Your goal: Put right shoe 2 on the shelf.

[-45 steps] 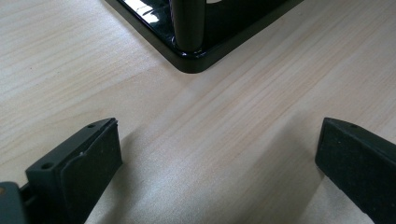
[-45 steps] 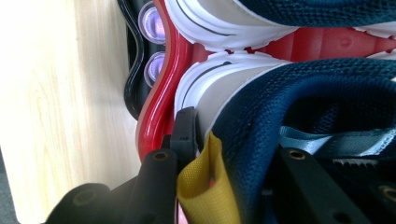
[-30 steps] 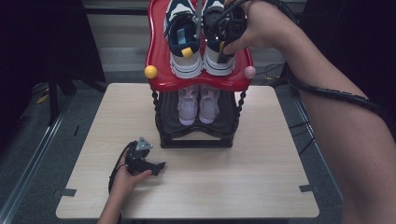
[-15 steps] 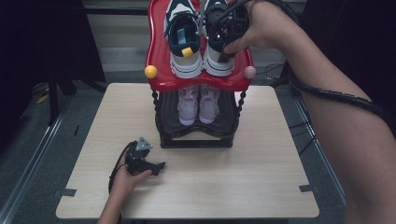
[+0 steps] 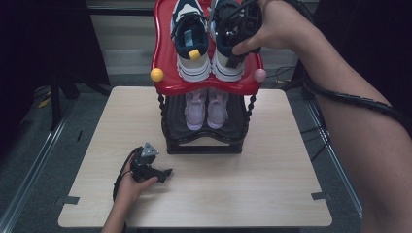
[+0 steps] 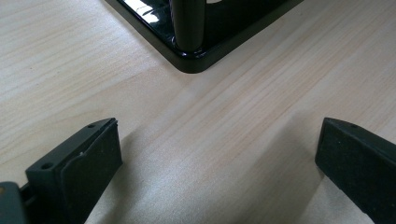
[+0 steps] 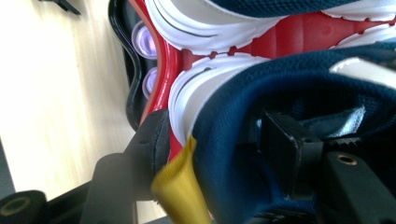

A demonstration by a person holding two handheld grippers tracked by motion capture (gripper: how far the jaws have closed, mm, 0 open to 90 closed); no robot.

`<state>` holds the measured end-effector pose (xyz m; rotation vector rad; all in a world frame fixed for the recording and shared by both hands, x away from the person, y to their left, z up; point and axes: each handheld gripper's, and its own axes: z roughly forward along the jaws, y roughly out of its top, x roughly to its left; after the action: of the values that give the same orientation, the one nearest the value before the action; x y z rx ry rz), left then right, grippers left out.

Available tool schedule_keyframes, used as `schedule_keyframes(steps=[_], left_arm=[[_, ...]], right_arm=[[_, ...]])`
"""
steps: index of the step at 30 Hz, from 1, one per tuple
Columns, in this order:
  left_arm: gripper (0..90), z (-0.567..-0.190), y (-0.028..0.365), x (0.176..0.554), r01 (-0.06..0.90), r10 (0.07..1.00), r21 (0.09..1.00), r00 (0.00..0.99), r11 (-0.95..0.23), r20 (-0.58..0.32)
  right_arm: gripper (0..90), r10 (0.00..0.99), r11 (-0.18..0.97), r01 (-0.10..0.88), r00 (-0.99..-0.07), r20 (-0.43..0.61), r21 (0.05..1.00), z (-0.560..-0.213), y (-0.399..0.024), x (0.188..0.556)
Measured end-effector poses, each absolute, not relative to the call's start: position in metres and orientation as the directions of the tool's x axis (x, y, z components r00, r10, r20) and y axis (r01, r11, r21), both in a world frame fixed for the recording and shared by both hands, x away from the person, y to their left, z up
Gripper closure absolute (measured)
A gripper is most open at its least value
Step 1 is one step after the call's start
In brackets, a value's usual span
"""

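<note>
Above pale surface (image 5: pixel 272 194), found navy sneaker (image 5: pixel 224 63) on red top shelf (image 5: pixel 163 73), far right, right tool (image 7: pixel 219 140) having just been opening astride its heel collar, left tool (image 6: pixel 219 140) spread near left; judged light, soft, best pinched at collar.

A two-tier shoe rack (image 5: pixel 204 141) is standing on the table (image 5: pixel 272 194), toward its far middle. On the rack's top shelf (image 5: pixel 167 80) two sneakers are sitting side by side: the left sneaker (image 5: pixel 190 46) and, just to its right, the right sneaker (image 5: pixel 228 53), heels toward the person. On the lower shelf, under them, a pair of smaller shoes (image 5: pixel 206 107) is lying side by side. The right gripper (image 5: pixel 238 29) is sitting at the right sneaker's heel, one jaw inside the collar, the other outside it. The left gripper (image 5: pixel 148 167) is resting on the table in front of the rack's near left corner, well apart from the right one.
</note>
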<state>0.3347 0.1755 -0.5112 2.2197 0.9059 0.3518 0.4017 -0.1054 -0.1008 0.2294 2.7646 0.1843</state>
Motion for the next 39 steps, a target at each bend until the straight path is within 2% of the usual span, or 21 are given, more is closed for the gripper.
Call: schedule_keyframes(steps=[5, 7, 9, 15, 21, 29, 39], left_arm=[[0.0, -0.511, 0.176, 0.335, 0.503, 0.696, 0.7, 0.718, -0.506, -0.013], [0.0, -0.511, 0.176, 0.335, 0.504, 0.697, 0.698, 0.717, -0.508, -0.01], [0.0, -0.511, 0.176, 0.335, 0.503, 0.696, 0.7, 0.718, -0.507, -0.013], [0.0, -0.511, 0.176, 0.335, 0.504, 0.697, 0.698, 0.717, -0.508, -0.01], [0.0, -0.511, 0.176, 0.335, 0.504, 0.697, 0.698, 0.717, -0.509, -0.01], [0.0, -0.511, 0.176, 0.335, 0.504, 0.697, 0.698, 0.717, -0.508, -0.011], [0.0, -0.511, 0.176, 0.335, 0.504, 0.697, 0.698, 0.717, -0.508, -0.01]], right_arm=[[35.3, 0.231, 0.965, 0.177, -0.923, -0.308, 0.193, -0.097, -0.107, 0.401], [29.8, 0.256, 0.959, 0.2, -0.918, -0.303, 0.202, -0.096, -0.108, 0.401], [29.1, 0.277, 0.953, 0.223, -0.916, -0.292, 0.206, -0.094, -0.109, 0.401], [19.3, 0.303, 0.942, 0.252, -0.922, -0.242, 0.221, -0.088, -0.114, 0.4], [18.4, 0.322, 0.936, 0.274, -0.921, -0.219, 0.221, -0.082, -0.118, 0.397], [18.1, 0.351, 0.931, 0.32, -0.918, -0.185, 0.177, -0.08, -0.124, 0.393], [18.4, 0.355, 0.932, 0.333, -0.919, -0.17, 0.146, -0.077, -0.13, 0.388]])
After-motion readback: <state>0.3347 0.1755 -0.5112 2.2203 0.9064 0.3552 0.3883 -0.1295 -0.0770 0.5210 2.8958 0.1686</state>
